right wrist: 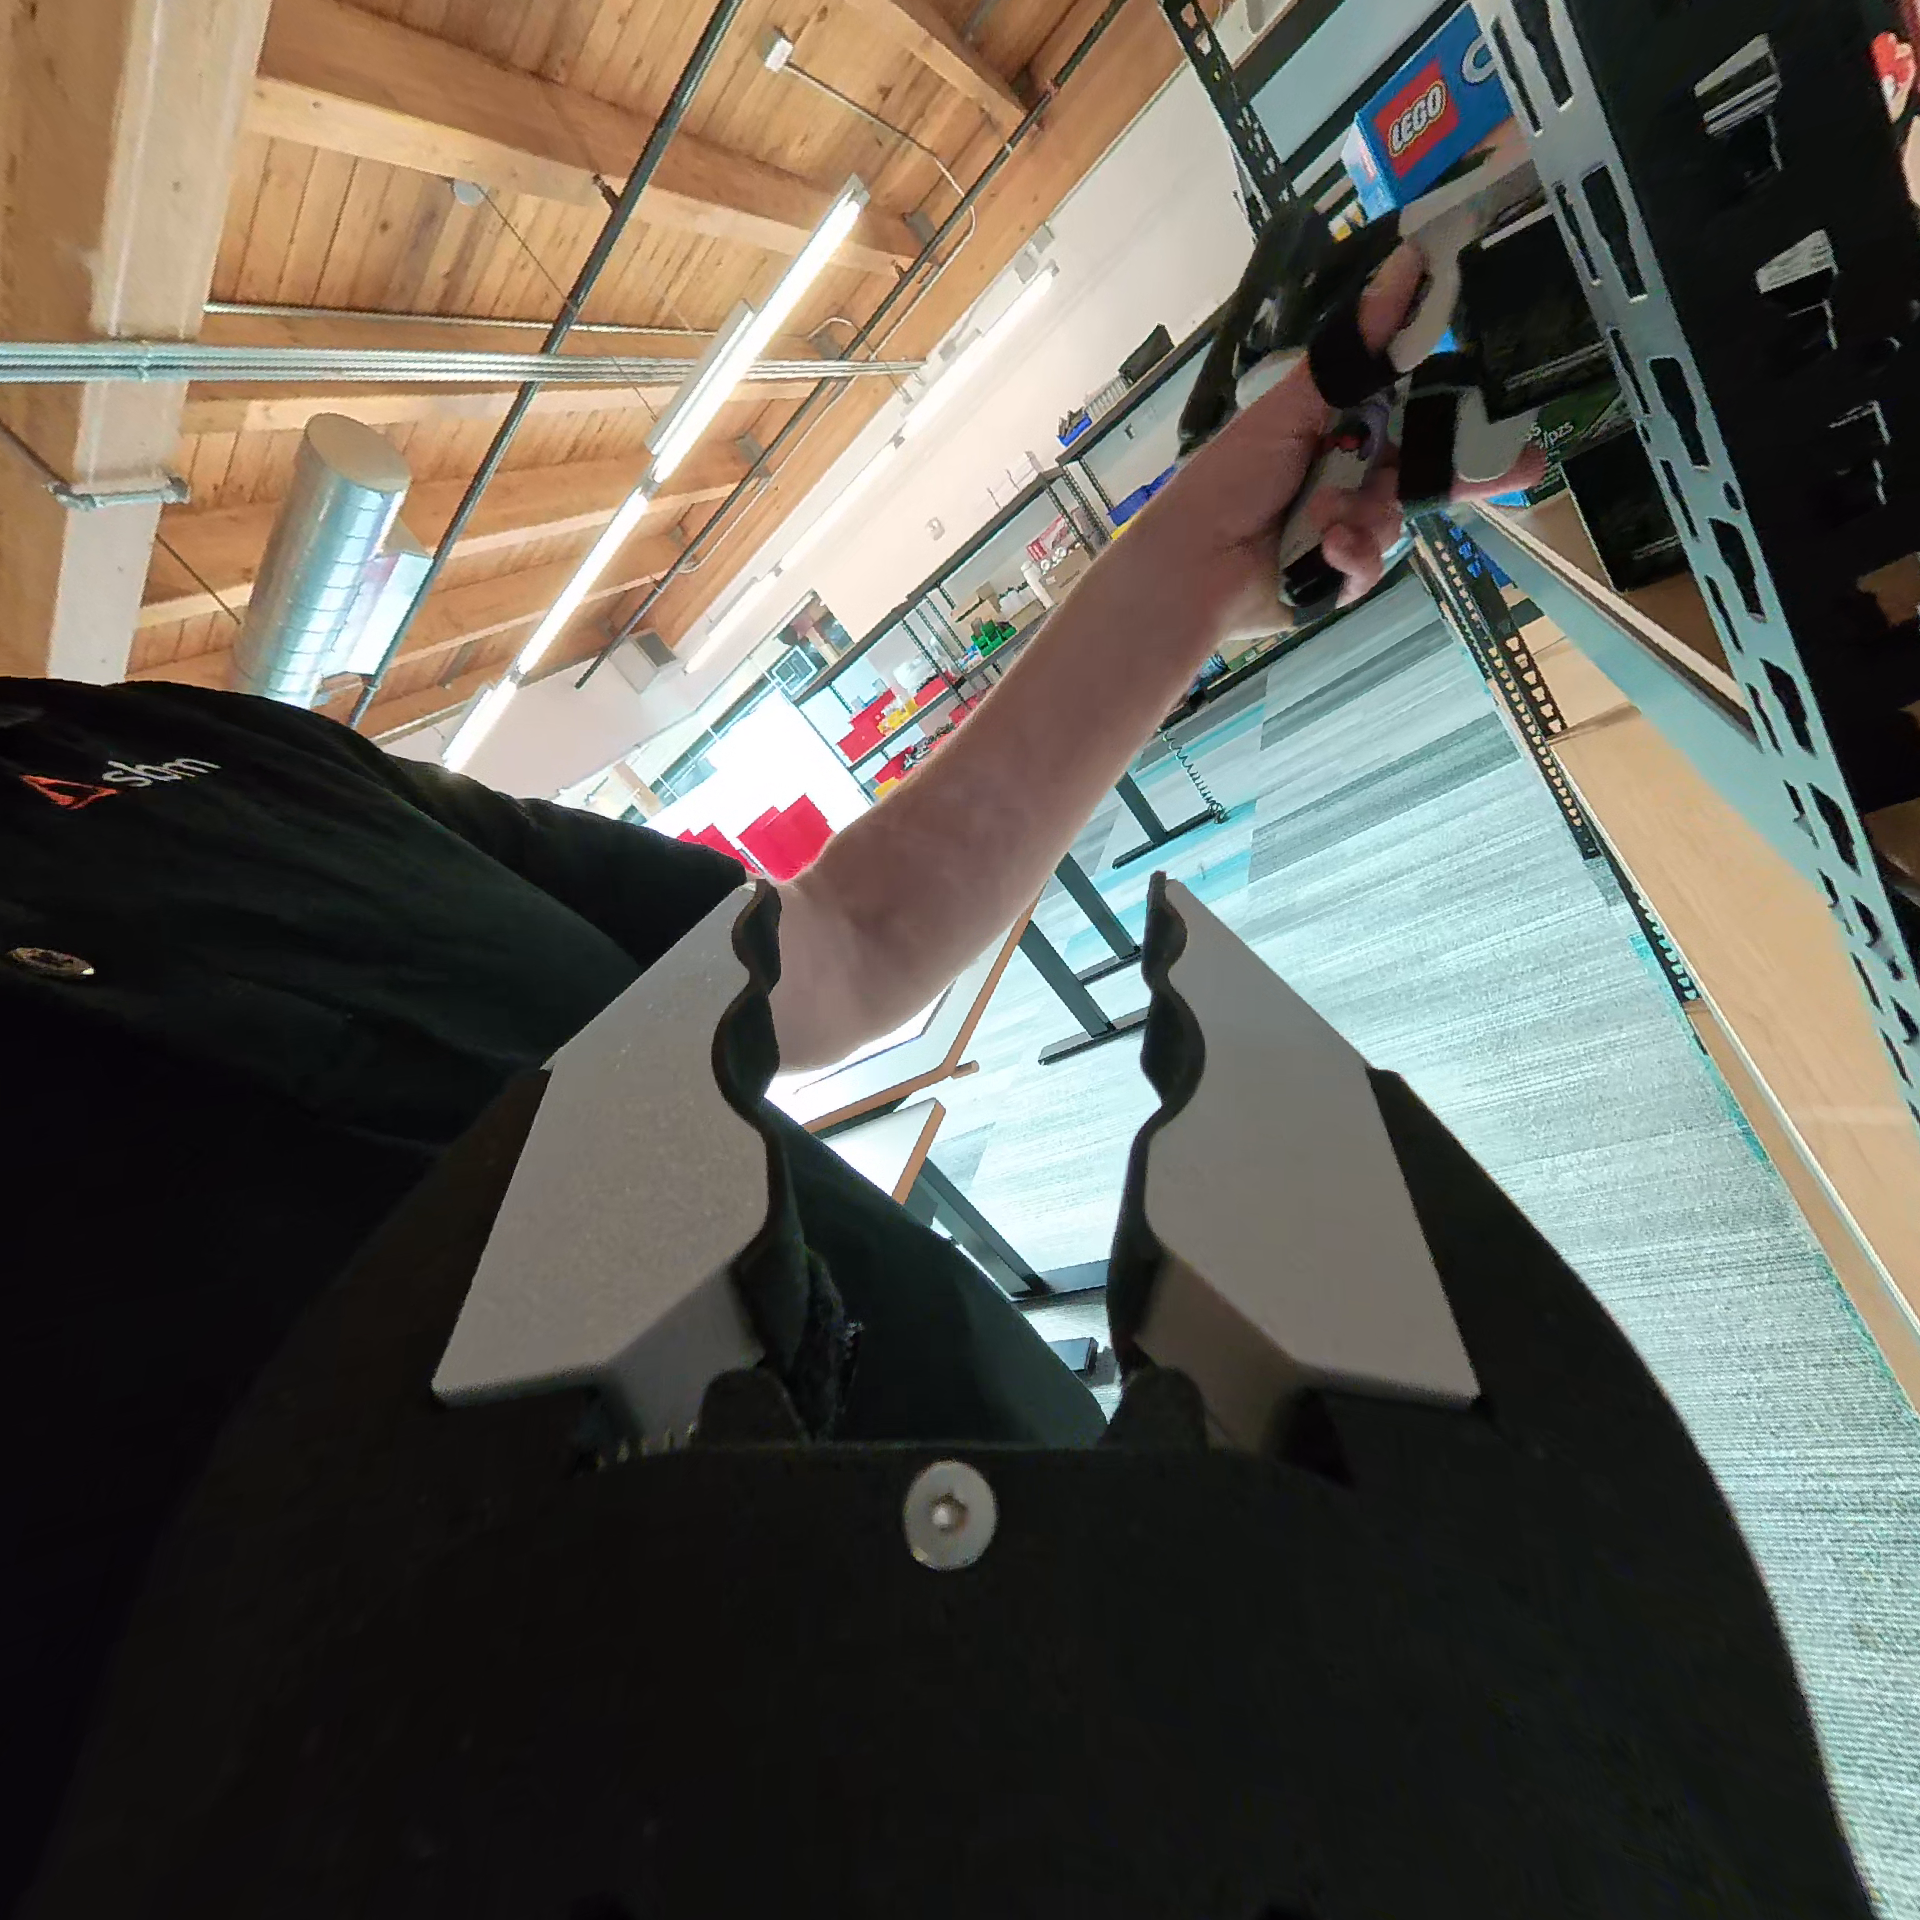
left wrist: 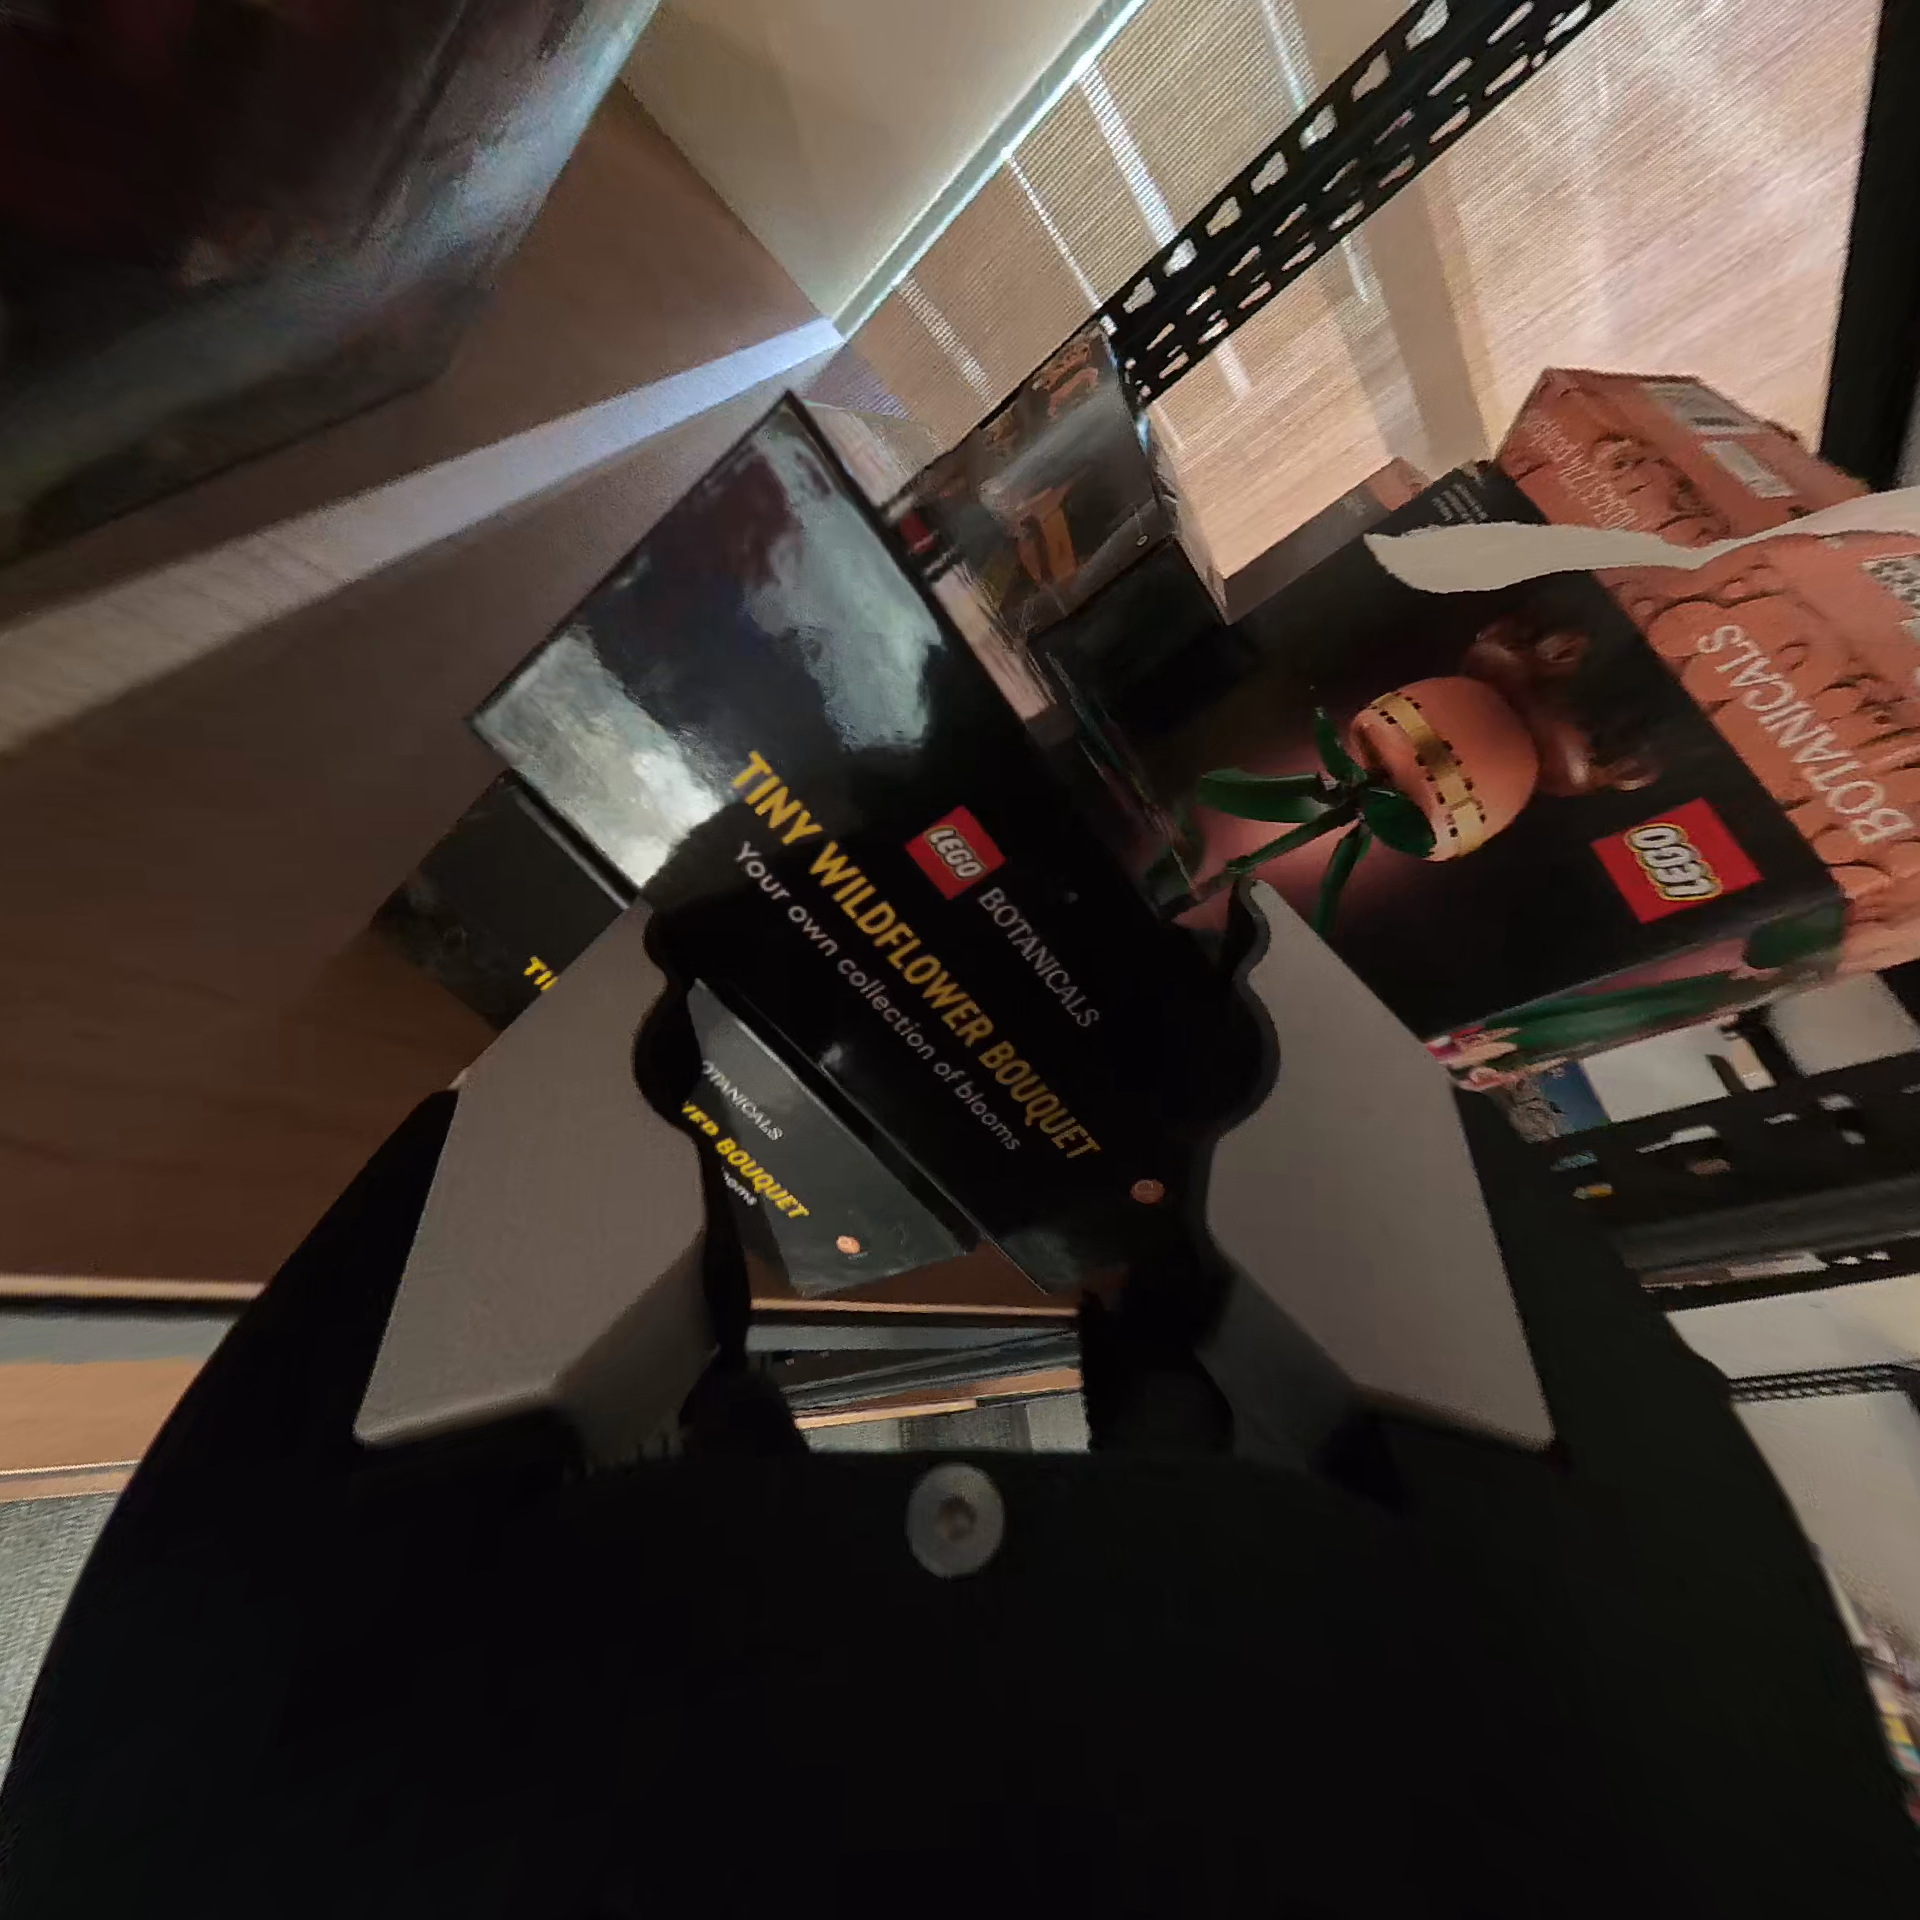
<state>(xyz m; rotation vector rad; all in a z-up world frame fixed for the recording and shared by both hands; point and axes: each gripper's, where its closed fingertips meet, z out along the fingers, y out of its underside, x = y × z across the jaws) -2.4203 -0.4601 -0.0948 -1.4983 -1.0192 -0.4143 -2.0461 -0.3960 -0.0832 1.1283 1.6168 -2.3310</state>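
The left tongs (left wrist: 951, 935) pinch a glossy black box (left wrist: 831, 810) on the wooden shelf (left wrist: 260, 831) beside a pink flower-picture box (left wrist: 1558, 748), while the right tongs (right wrist: 956, 914) hang spread and empty, well apart from the shelving.

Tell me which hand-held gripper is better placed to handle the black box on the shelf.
Left. The left hand-held gripper has its fingers either side of the black box on the shelf. The right hand-held gripper is open, empty, pointing away from the shelves.
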